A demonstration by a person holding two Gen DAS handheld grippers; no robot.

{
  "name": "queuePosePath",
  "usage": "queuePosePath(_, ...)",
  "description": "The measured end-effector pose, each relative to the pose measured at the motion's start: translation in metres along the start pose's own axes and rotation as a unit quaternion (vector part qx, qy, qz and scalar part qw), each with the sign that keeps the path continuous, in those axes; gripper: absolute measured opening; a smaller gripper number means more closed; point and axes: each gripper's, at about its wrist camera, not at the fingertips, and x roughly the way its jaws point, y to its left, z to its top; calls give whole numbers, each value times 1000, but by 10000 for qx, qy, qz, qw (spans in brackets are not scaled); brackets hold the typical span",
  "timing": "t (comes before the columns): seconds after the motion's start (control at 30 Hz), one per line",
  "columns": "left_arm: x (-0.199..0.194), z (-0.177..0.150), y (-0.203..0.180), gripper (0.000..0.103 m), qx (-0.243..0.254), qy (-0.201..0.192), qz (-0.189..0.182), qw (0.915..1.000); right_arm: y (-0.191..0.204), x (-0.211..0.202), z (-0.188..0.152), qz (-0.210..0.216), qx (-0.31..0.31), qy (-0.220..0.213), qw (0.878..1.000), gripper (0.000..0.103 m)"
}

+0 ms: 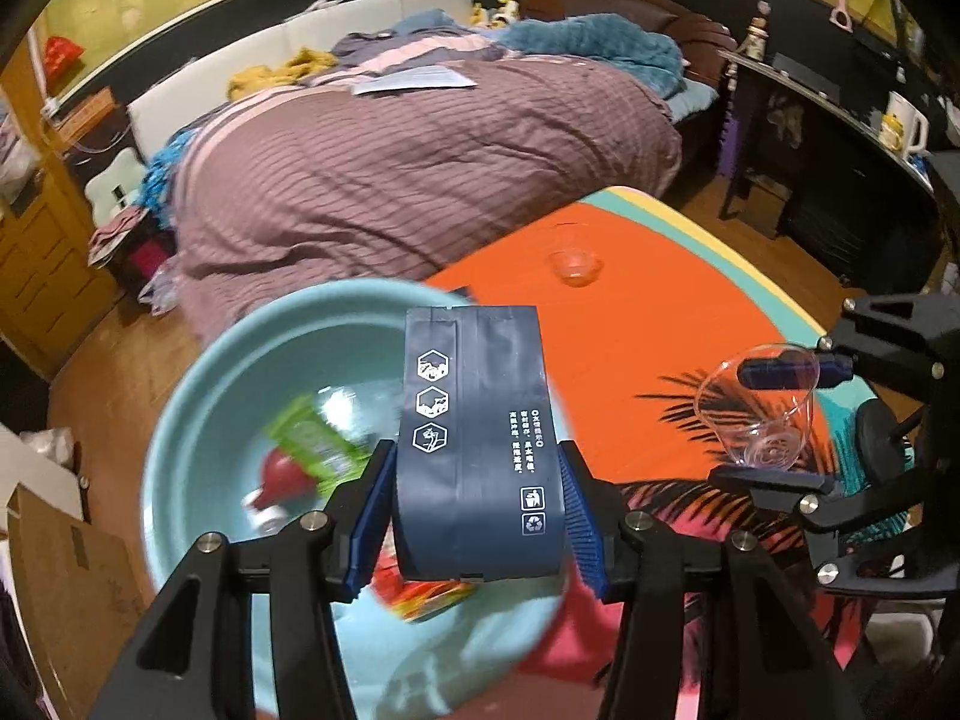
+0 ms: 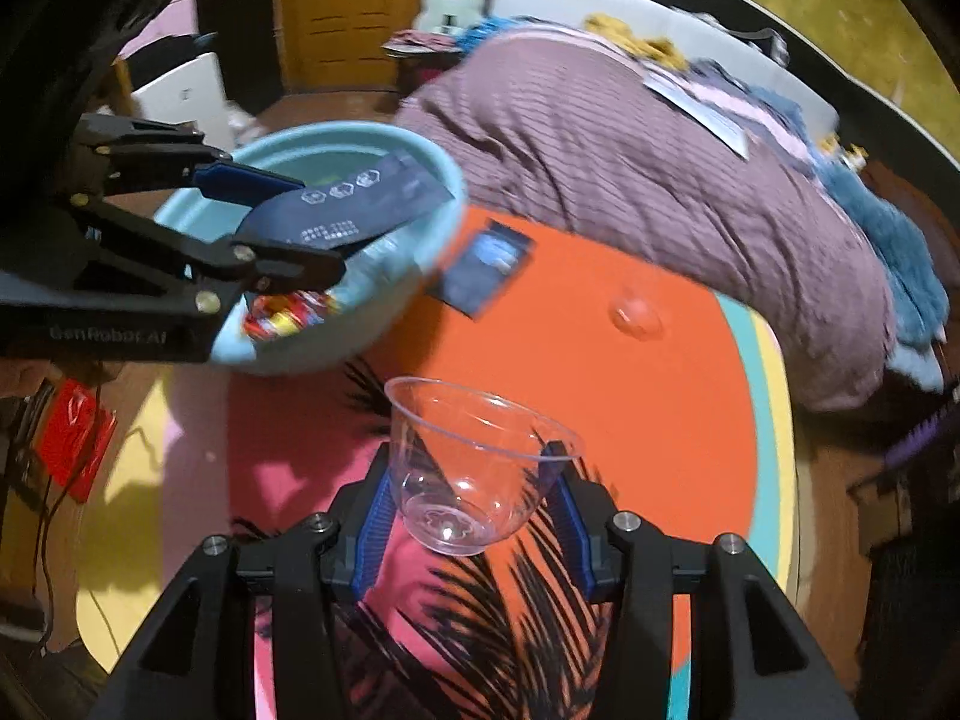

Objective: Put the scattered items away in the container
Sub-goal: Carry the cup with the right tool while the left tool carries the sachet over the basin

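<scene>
My left gripper (image 1: 477,450) is shut on a dark blue pouch (image 1: 474,396), which hangs over a light blue basin (image 1: 192,396). In the basin lie a green packet (image 1: 312,438), a red item and a red-yellow snack packet (image 1: 432,597). My right gripper (image 2: 471,456) is shut on a clear plastic cup (image 2: 480,456), held above the orange table (image 2: 630,420). The right wrist view shows the left gripper (image 2: 312,225) with the pouch (image 2: 360,204) over the basin (image 2: 420,288). Another dark packet (image 2: 489,267) and a second clear cup (image 2: 636,312) lie on the table.
A bed with a mauve striped quilt (image 1: 420,168) stands behind the table. A cardboard box (image 1: 54,570) sits on the floor left of the basin. A dark shelf with a mug (image 1: 906,126) runs along the right wall. The tablecloth carries a palm-leaf print (image 2: 480,618).
</scene>
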Motion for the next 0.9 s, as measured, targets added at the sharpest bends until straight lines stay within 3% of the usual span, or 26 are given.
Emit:
queuePosePath(0.43, 12, -17, 93, 56, -591, 203, 505, 9968, 46, 40, 81, 948, -447, -29, 9945, 51)
queuePosePath(0.67, 38, -20, 108, 56, -563, 458, 546, 9959, 56, 88, 106, 1177, -511, 386, 9910, 51)
queuePosePath(0.9, 56, -35, 117, 56, -628, 686, 467, 9946, 70, 117, 109, 1335, -687, 652, 9865, 51)
